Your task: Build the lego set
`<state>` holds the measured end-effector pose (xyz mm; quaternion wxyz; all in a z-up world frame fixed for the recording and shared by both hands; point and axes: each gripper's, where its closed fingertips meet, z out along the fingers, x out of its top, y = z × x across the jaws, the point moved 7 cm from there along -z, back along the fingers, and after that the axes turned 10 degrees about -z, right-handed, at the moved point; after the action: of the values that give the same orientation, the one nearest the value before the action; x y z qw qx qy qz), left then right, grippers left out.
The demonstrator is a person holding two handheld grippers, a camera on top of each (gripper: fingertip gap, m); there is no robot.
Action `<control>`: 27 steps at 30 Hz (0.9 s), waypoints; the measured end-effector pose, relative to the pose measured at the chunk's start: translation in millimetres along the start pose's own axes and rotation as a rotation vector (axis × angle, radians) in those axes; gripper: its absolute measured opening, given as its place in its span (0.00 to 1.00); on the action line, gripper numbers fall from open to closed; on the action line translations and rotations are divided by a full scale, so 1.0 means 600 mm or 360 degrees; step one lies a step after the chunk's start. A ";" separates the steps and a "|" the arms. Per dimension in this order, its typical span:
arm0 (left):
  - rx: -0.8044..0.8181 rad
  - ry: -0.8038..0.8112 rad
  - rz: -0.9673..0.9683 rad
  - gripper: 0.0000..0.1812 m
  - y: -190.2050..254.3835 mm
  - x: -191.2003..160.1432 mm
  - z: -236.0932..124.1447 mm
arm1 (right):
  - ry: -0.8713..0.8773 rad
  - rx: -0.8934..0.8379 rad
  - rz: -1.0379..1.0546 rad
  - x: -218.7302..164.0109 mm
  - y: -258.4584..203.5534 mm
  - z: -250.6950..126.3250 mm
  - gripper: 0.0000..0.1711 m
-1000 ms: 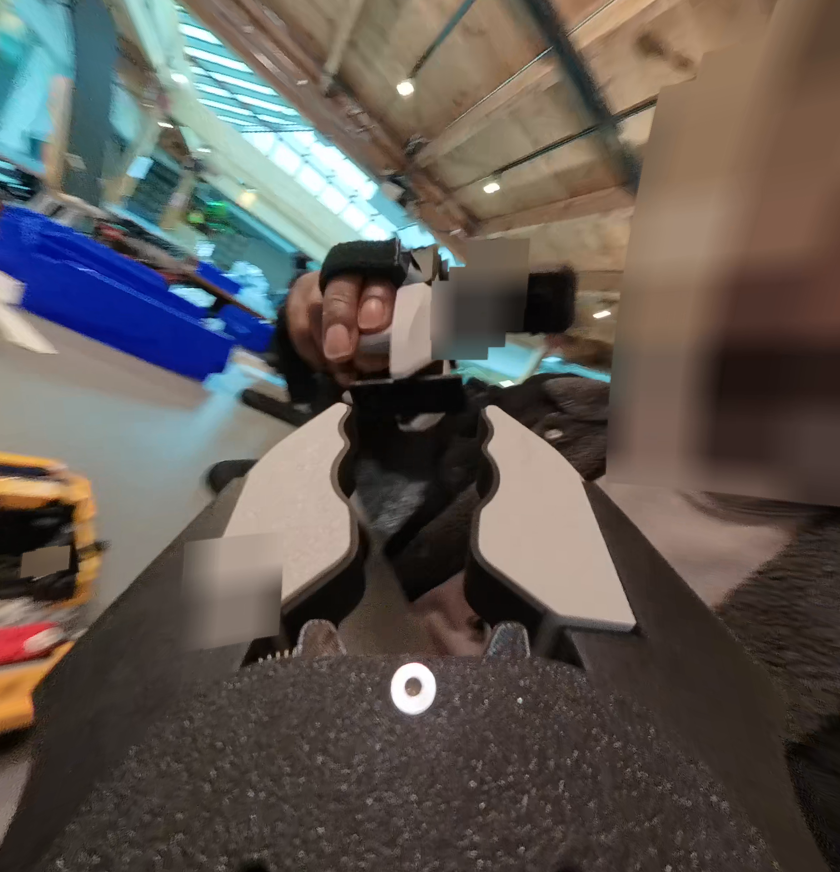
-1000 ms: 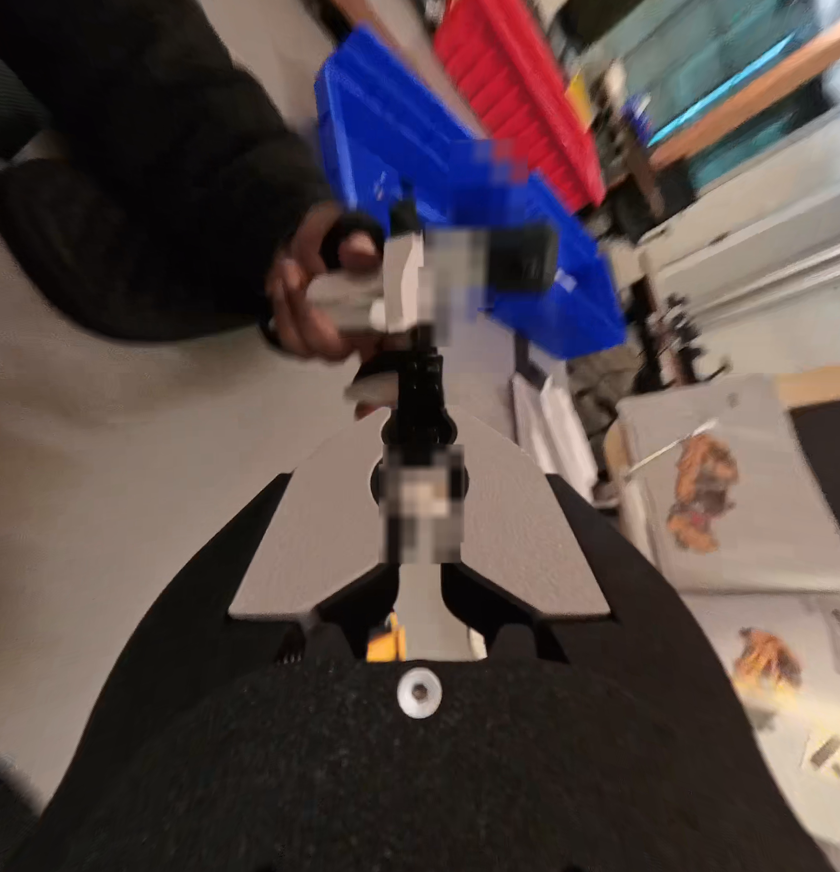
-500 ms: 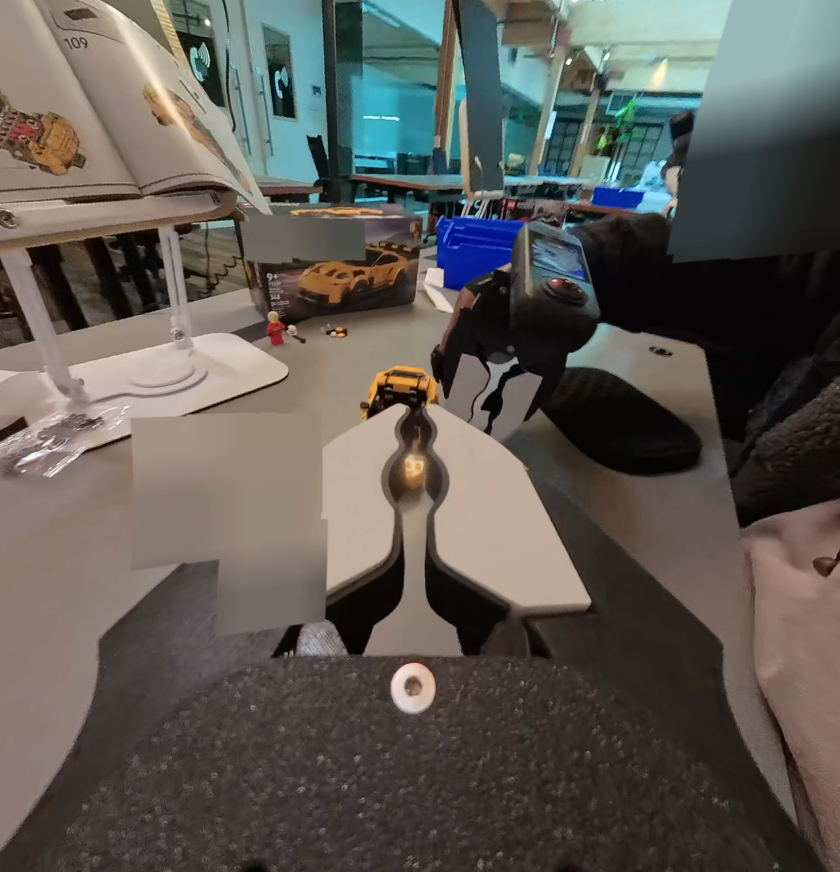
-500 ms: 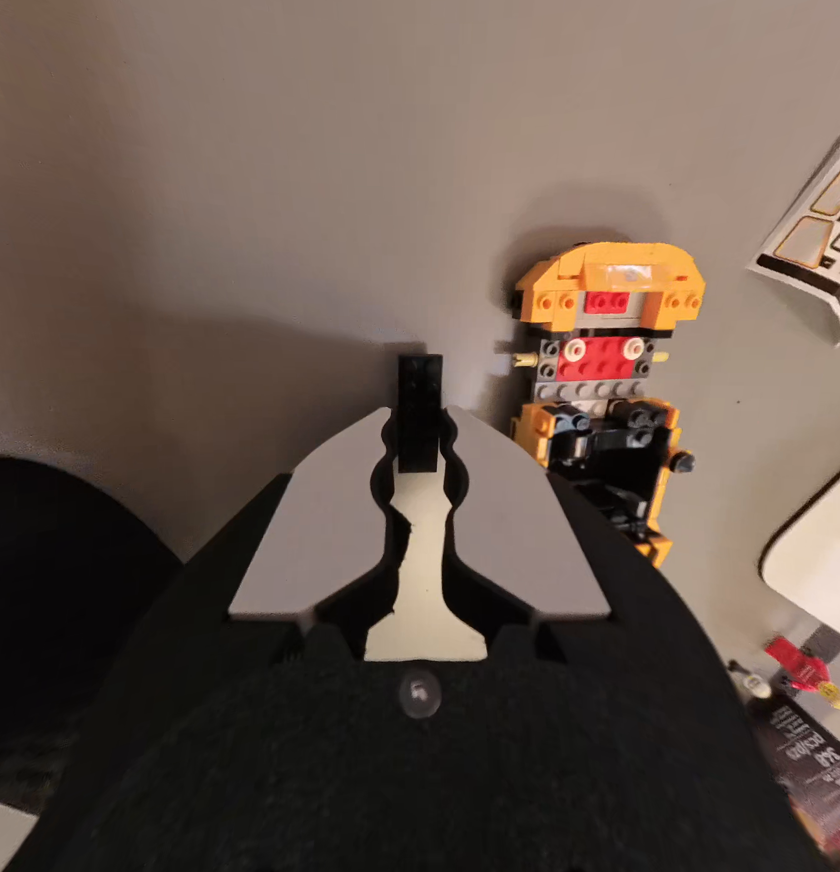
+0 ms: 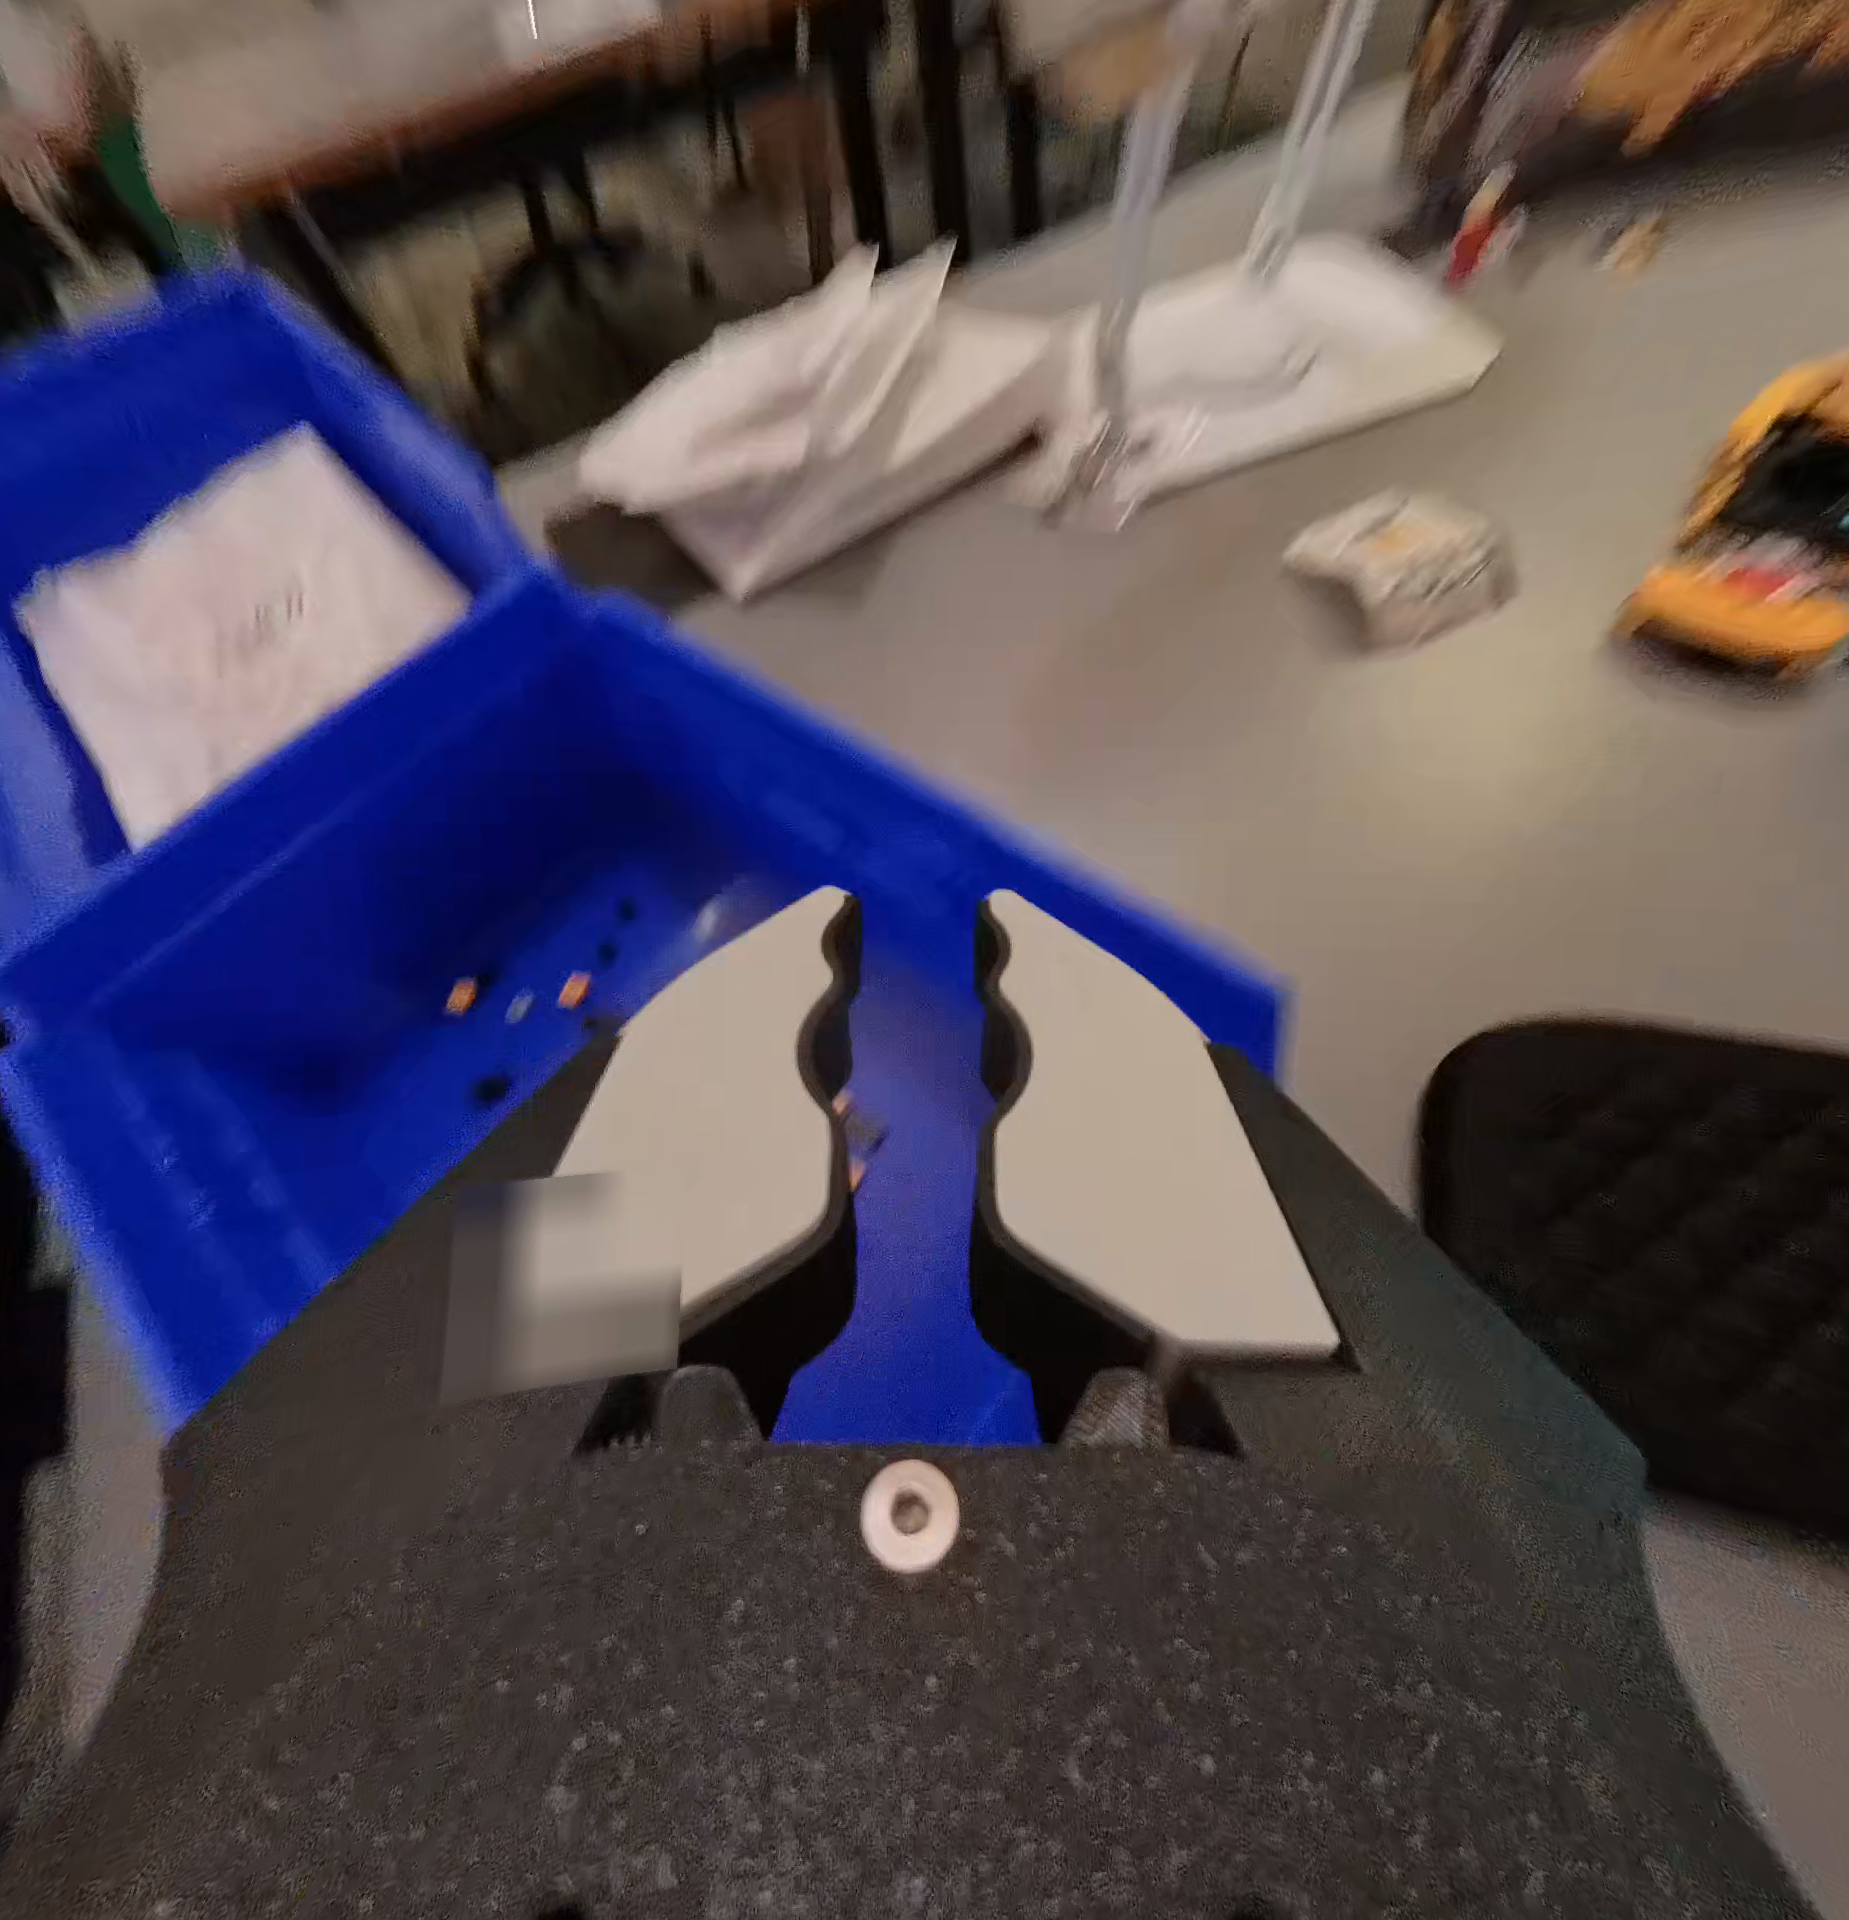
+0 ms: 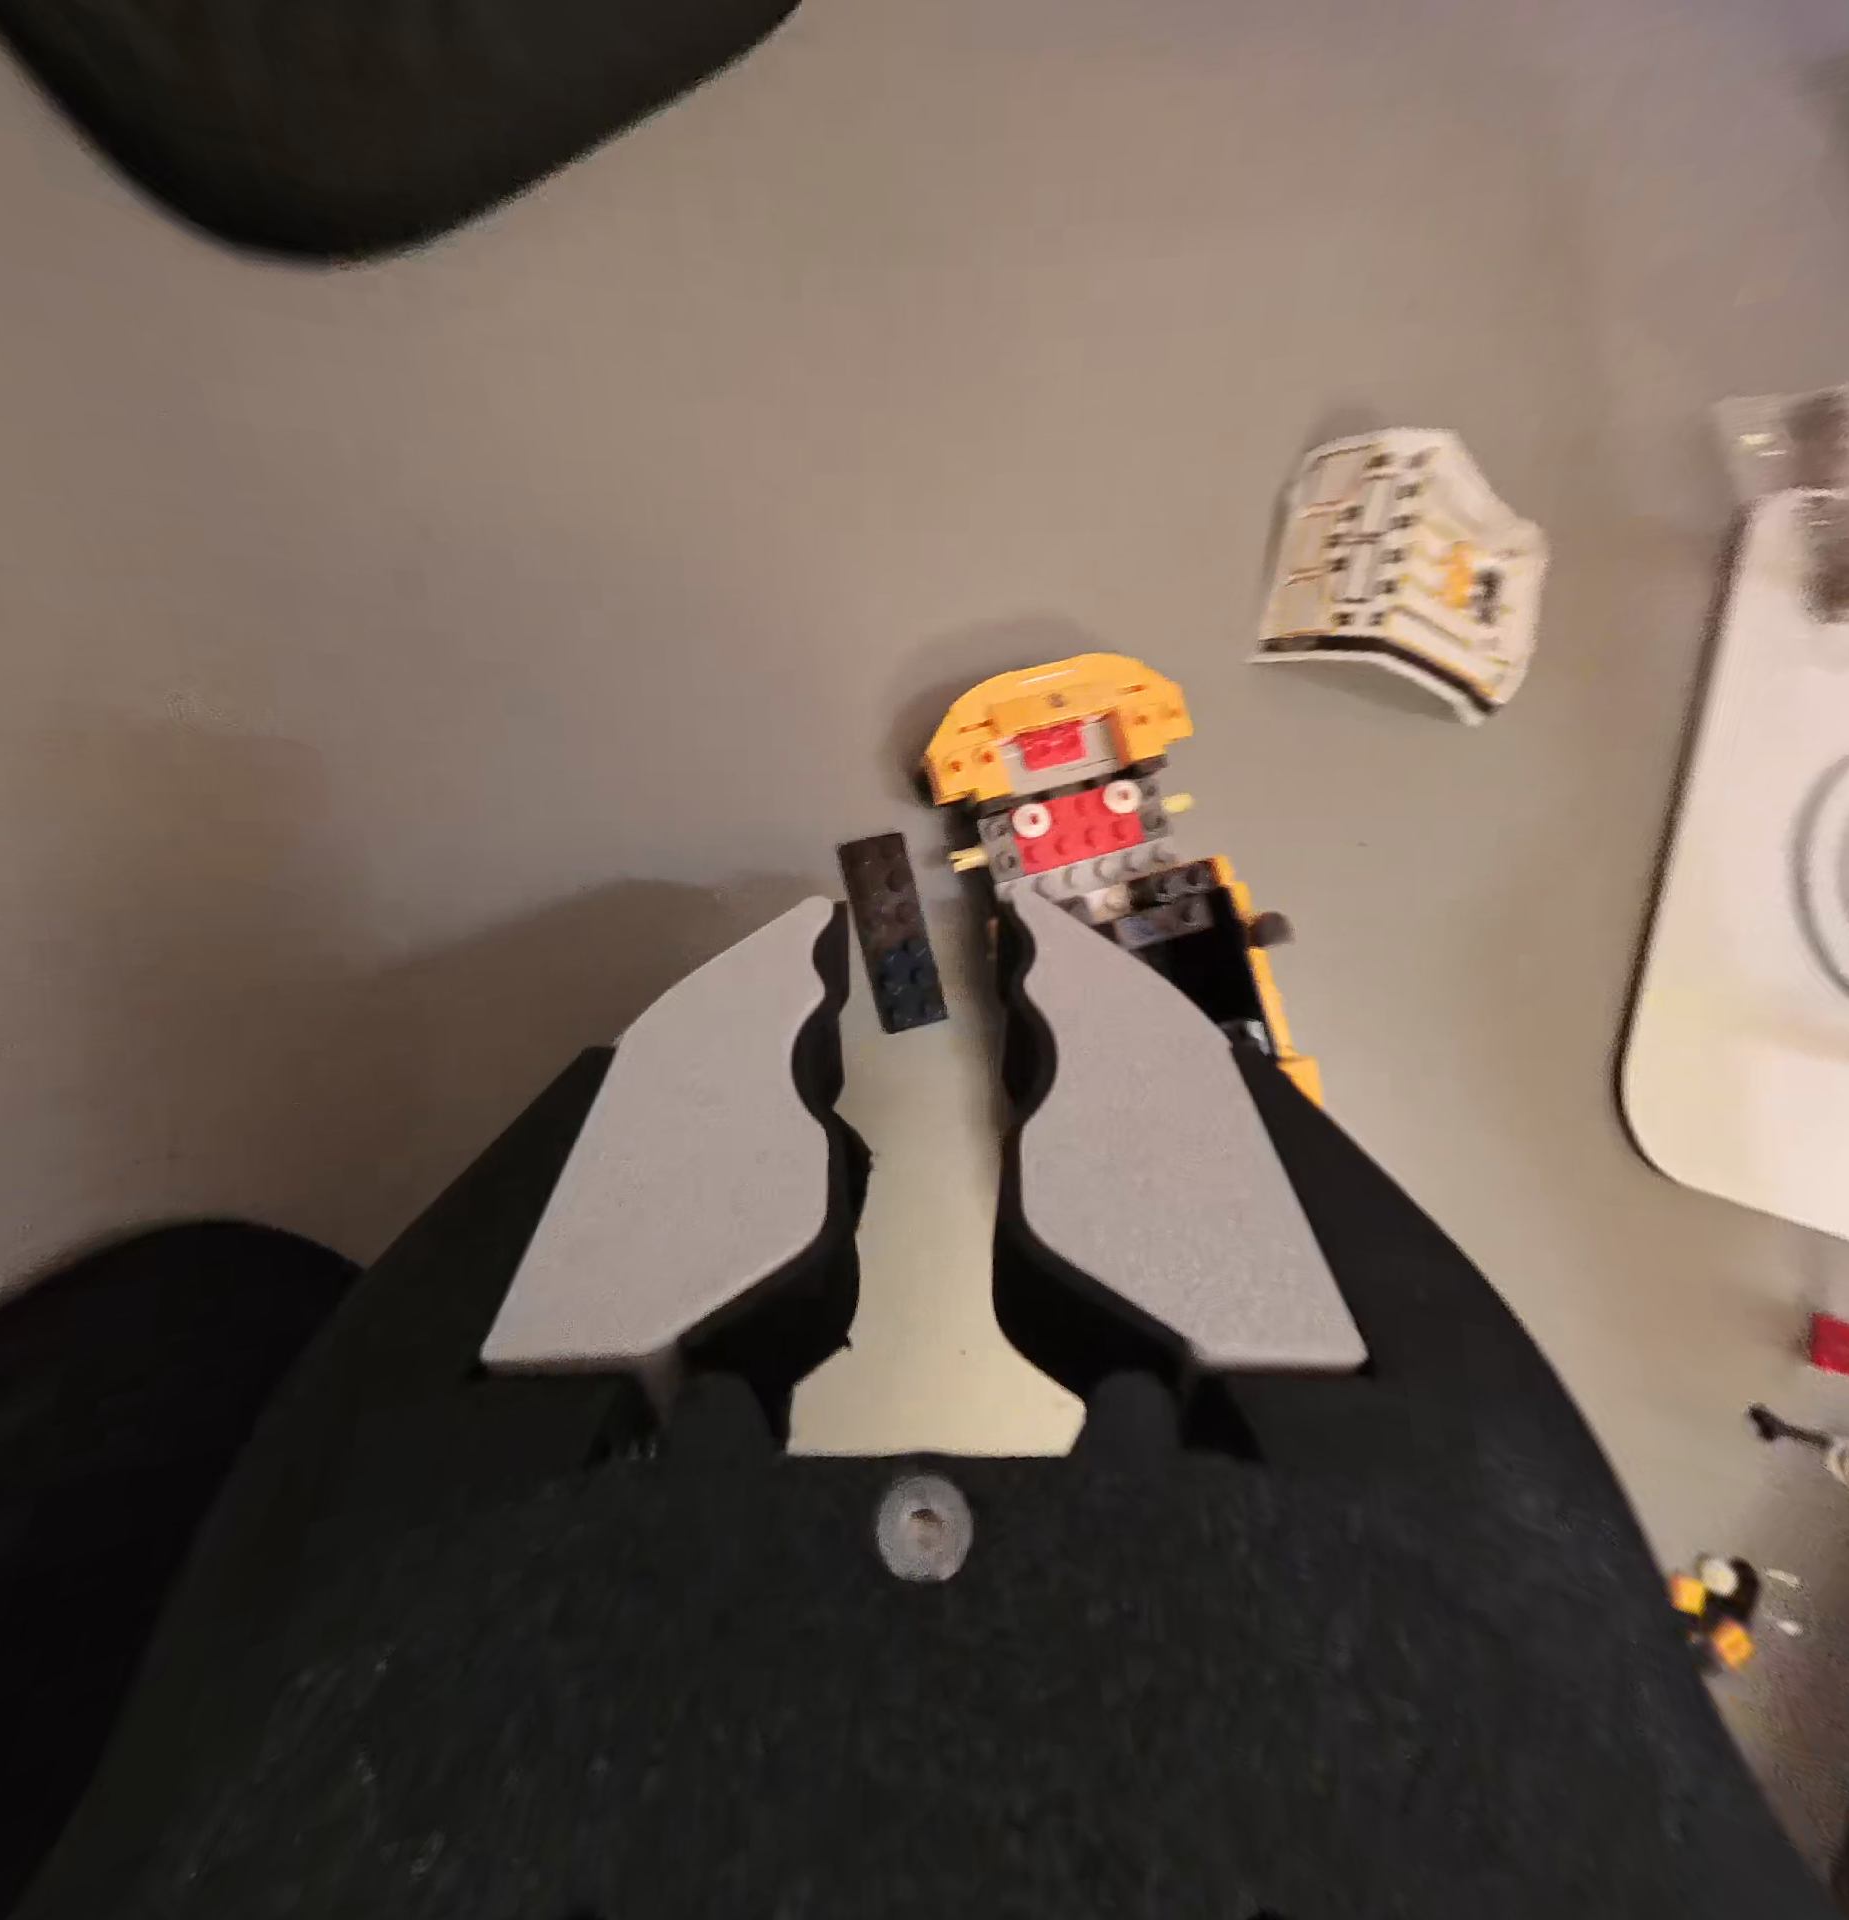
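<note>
The left claw [image 5: 912,920] is showing two flat pale grey fingers [image 5: 1117,1132] with wavy black-edged inner rims, a speckled black body and a silver screw. The right claw [image 6: 918,920] is showing matching grey fingers [image 6: 1138,1164] and black body.

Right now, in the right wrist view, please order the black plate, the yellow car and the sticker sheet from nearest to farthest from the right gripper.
1. black plate, between the right gripper tips
2. yellow car, just right
3. sticker sheet, far upper right

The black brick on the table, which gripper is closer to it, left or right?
Right. The right gripper hangs open directly over the black brick beside the yellow car. The left gripper is away over the blue bin.
</note>
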<state>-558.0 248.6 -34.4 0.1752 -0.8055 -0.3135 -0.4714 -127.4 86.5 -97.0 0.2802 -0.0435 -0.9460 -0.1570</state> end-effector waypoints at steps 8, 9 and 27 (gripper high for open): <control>-0.0340 -0.1148 0.0371 0.13 -0.067 -0.100 0.087 | 0.0313 -0.0243 0.0280 -0.034 -0.004 -0.022 0.11; -0.0377 -0.1197 0.0392 0.13 -0.061 -0.104 0.096 | 0.0317 -0.0242 0.0293 -0.037 -0.008 -0.021 0.11; -0.0336 -0.1385 0.0477 0.18 -0.066 -0.116 0.151 | 0.0331 -0.0224 0.0402 -0.071 0.002 0.005 0.08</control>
<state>-550.7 306.5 -140.1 0.0108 -0.9780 -0.1885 -0.0887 -92.9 88.6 -122.5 0.3903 -0.1650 -0.8856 -0.1899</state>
